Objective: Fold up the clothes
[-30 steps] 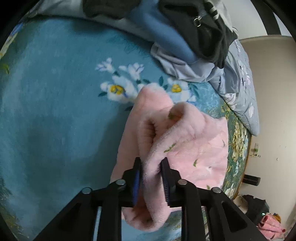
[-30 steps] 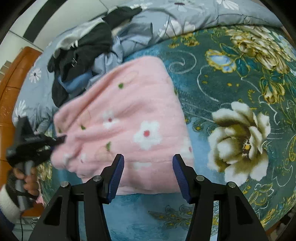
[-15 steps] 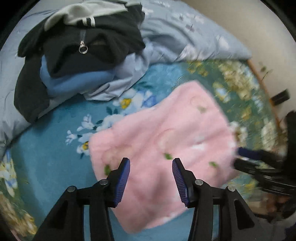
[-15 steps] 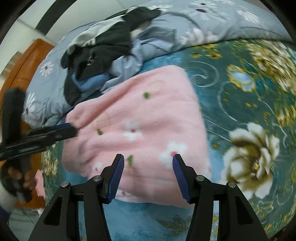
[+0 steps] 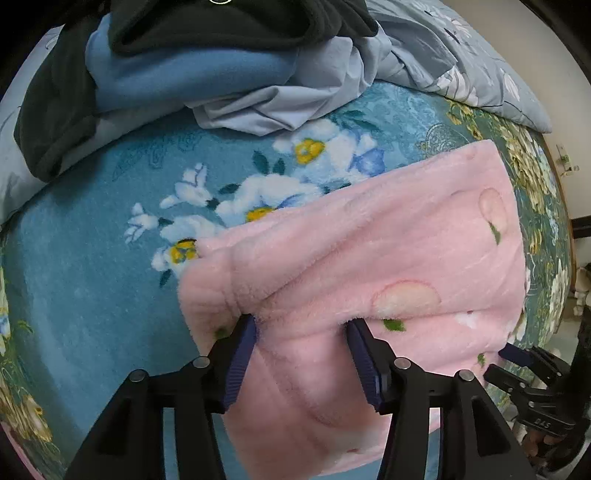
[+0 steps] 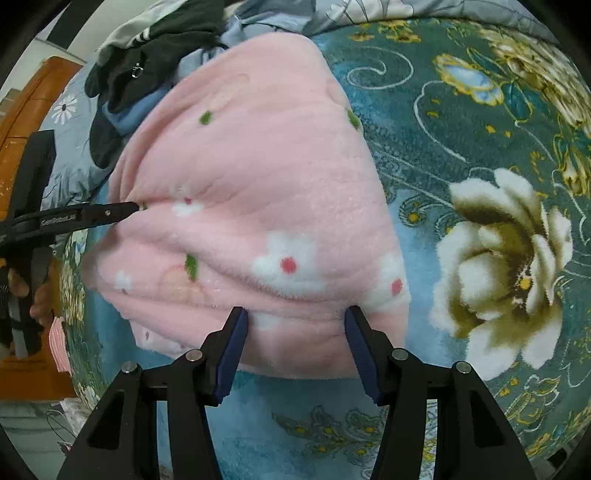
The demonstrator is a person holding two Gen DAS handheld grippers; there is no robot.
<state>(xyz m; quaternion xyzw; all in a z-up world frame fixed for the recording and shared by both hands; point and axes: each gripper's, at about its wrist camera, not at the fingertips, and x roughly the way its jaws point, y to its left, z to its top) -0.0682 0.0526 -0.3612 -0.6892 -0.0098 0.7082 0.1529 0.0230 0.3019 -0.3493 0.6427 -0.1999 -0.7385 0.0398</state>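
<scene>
A folded pink fleece garment (image 5: pixel 388 266) with flower print lies on the teal floral bedspread (image 5: pixel 92 280); it also shows in the right wrist view (image 6: pixel 258 192). My left gripper (image 5: pixel 301 328) is open, its fingers straddling the near folded edge of the garment. My right gripper (image 6: pixel 293 317) is open, its fingers astride the garment's opposite edge. The left gripper shows in the right wrist view (image 6: pixel 110 212), touching the garment's left side. The right gripper shows at the lower right of the left wrist view (image 5: pixel 524 365).
A pile of other clothes, black (image 5: pixel 221 22), blue (image 5: pixel 184 74) and pale grey-blue (image 5: pixel 295 103), lies at the back of the bed. A grey floral quilt (image 5: pixel 461 66) lies beyond. The bed edge and a wooden headboard (image 6: pixel 26 122) are at the left of the right wrist view.
The left gripper let go of the pink fold, opened, and came down over the garment's edge. The right gripper moved closer to the garment. The garment now lies folded flat.
</scene>
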